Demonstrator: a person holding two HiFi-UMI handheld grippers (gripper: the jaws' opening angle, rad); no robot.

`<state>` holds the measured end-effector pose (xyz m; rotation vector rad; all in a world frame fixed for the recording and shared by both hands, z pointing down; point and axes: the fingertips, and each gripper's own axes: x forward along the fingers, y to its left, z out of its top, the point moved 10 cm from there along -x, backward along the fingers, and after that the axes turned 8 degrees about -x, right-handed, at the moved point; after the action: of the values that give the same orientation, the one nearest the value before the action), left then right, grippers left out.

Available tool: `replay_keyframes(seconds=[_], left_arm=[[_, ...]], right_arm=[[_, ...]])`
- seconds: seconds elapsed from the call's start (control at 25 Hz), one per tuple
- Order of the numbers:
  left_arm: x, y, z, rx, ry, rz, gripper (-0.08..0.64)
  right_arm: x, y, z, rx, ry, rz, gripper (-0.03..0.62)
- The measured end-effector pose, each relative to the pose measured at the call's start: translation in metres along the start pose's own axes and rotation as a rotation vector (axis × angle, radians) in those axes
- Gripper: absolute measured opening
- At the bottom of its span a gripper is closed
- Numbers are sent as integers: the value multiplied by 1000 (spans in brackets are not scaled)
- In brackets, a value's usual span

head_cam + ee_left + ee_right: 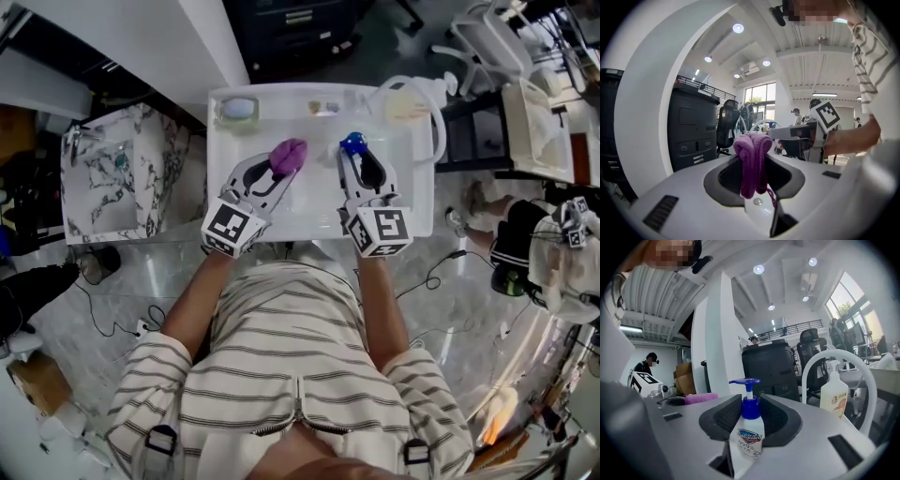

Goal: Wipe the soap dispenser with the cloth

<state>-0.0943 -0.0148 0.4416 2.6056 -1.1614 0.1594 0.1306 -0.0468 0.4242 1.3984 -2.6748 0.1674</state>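
In the head view both grippers reach over a white table (412, 202). A bunched purple cloth (288, 155) sits in my left gripper (279, 171), which is shut on it. In the left gripper view the cloth (752, 161) hangs folded between the jaws. My right gripper (357, 161) is shut on the soap dispenser (353, 143), a white bottle with a blue pump. The right gripper view shows the dispenser (747, 434) upright between the jaws, with the cloth (701, 398) off to its left. Cloth and dispenser are a little apart.
A second pump bottle (833, 394) with an orange label stands at the right, behind a curved white tube (855, 376). A lidded jar (238, 110) sits at the table's far left corner. A marble-patterned box (112, 173) stands left of the table, and a black cabinet (768, 366) stands beyond it.
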Motion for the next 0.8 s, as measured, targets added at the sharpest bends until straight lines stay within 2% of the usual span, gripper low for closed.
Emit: replay_keyframes(seconds=[0.32, 0.8], left_arm=[[0, 14, -11, -38, 6, 123, 117], [-5, 31, -31, -97, 32, 182, 117]], right_arm=[[49, -5, -25, -6, 25, -30, 130], [135, -15, -62, 3, 73, -57, 130]])
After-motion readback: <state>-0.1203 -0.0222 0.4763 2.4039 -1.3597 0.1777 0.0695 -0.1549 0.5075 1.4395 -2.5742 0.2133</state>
